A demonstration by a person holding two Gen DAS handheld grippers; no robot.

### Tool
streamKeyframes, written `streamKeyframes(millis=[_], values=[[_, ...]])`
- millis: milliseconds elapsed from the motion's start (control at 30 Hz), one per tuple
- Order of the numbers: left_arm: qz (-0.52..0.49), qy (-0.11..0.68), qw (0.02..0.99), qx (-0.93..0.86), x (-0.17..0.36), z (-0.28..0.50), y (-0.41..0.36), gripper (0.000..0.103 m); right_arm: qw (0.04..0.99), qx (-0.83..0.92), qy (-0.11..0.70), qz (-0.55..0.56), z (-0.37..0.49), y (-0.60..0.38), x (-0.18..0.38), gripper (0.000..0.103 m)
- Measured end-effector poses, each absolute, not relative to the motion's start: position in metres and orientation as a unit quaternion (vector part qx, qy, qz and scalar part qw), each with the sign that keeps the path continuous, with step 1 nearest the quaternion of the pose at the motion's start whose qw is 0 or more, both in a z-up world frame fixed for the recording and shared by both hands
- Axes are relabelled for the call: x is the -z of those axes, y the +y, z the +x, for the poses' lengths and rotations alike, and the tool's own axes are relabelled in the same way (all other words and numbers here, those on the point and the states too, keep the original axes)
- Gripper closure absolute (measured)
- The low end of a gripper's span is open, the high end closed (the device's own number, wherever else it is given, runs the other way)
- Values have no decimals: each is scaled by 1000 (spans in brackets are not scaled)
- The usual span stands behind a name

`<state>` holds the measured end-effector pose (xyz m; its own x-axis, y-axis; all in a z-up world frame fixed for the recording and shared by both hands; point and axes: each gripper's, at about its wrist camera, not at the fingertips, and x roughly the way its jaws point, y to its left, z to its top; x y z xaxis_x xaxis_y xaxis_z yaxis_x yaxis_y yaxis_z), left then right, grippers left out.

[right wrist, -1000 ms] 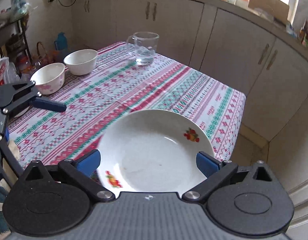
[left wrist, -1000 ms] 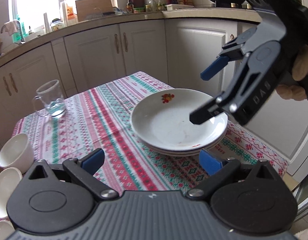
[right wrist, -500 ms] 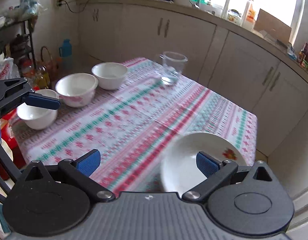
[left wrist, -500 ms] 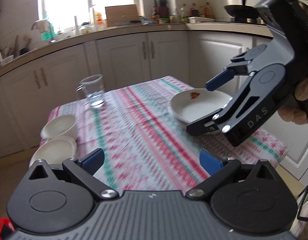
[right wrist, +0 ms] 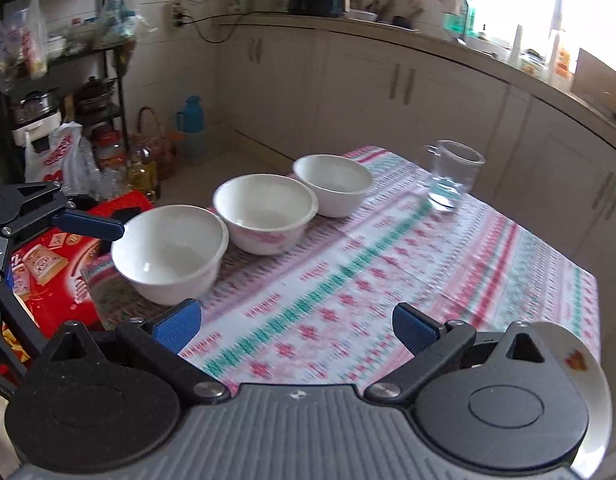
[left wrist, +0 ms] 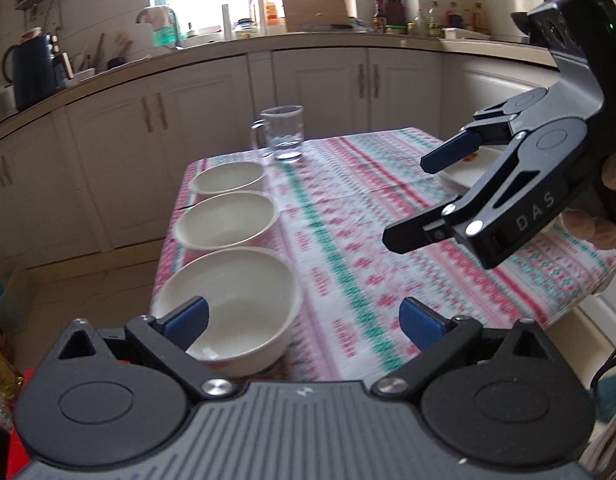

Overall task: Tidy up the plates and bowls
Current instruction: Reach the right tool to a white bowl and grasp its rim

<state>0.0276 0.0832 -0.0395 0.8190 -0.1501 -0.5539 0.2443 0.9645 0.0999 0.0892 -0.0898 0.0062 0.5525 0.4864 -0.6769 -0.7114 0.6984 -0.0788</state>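
Three white bowls [left wrist: 228,304] sat in a row along the table's [left wrist: 348,264] left edge; the plates [right wrist: 596,392] lay far right; both the left gripper [left wrist: 304,320] and right gripper [right wrist: 296,322] were spread, empty

We see three bowls of glossy white glazed ceramic: the nearest bowl [left wrist: 228,304] half between our left jaws, the middle bowl [left wrist: 226,220] and far bowl [left wrist: 227,177] ahead of them. The tablecloth [left wrist: 348,248] between both jaw pairs is matt woven cloth with a printed pattern. Beyond the jaws stands a clear, smooth glass mug [left wrist: 282,134]. The left gripper [left wrist: 304,322] and right gripper [right wrist: 296,322] are matt black plastic with ribbed blue pads [left wrist: 422,324] and shiny metal screws. The plate [right wrist: 588,380] right of our right jaws is glossy white ceramic.
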Motion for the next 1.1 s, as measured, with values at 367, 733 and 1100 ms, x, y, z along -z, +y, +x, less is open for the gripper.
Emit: streamKeyframes(millis=[367,733,1100], values=[[81,298,946,95,64,36,125,2,851,-365,338,-165,101,-47,10,0],[83,312,938,129,79,54,138,2,833,-392,359,-154,115,-17,24,0],[80,309,935,154,80,63,142,4,812,-418,385,-134,130,2,36,13]])
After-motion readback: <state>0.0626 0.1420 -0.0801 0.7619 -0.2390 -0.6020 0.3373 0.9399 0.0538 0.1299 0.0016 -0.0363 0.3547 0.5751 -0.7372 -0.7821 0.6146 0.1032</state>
